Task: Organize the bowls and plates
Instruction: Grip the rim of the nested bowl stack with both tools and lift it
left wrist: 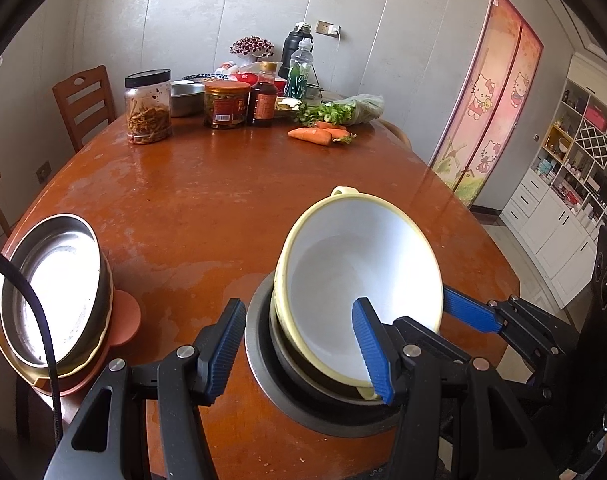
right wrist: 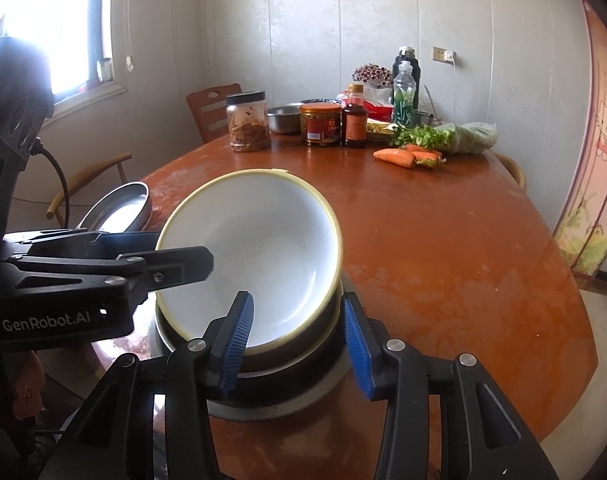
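Yellow-rimmed white ceramic bowl (left wrist: 359,280) sits tilted in a stack at the near edge of the reddish-brown wooden table (left wrist: 207,208). Under it are a dark bowl (right wrist: 303,344) and, at the bottom, a wide steel dish (left wrist: 263,380).

Left gripper (left wrist: 303,348): pitched downward, jaws spread. Its right blue pad (left wrist: 373,354) reaches into the white bowl over the near rim; the left pad hangs outside the stack, clear of it. Nothing is pinched.

Right gripper (right wrist: 299,346): also pitched downward, coming from the right side of the stack. Its left pad (right wrist: 237,344) lies inside the white bowl at the near rim; its right pad stands outside beside the dark bowl. Jaws sit narrowly apart around the rim; I cannot tell if the pads press on it.

Second stack at the near left: a shiny steel round pan (left wrist: 55,292) on a yellow dish, on a terracotta-coloured plate (left wrist: 123,320).

Far end of the table: jars (left wrist: 148,106), bottles, two carrots (left wrist: 315,135), bagged greens. A wooden chair (left wrist: 83,100) stands at the far left.
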